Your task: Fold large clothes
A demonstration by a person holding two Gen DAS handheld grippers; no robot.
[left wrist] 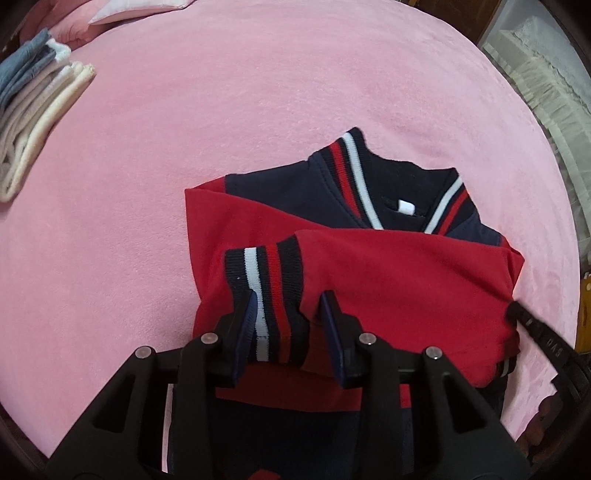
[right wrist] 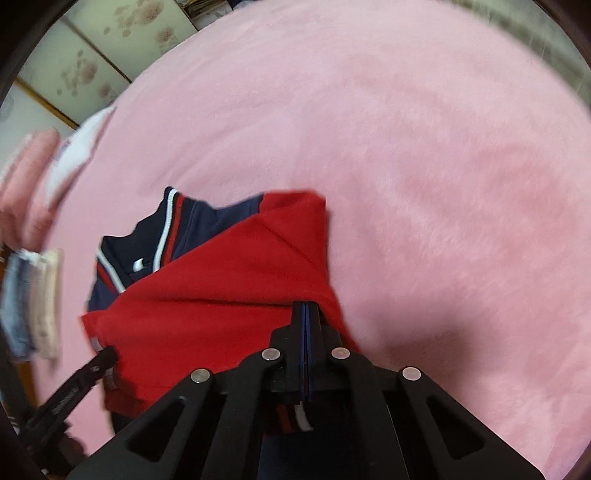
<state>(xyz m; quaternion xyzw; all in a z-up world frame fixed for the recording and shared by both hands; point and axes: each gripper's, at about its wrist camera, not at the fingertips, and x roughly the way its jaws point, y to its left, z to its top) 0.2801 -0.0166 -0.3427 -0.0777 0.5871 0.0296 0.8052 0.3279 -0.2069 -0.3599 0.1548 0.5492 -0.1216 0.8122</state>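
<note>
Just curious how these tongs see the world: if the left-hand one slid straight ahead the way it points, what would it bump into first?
Most likely the striped knitted cuff of the red and navy jacket, which already lies between the open left tongs. Farther on come the navy collar and the pink blanket, though depth is hard to judge.

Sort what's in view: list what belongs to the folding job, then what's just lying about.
In the job:
- red and navy jacket
- striped cuff, between the open left gripper fingers
- right gripper, closed

Lying about:
- stack of folded clothes
- pink blanket
- pillow
</note>
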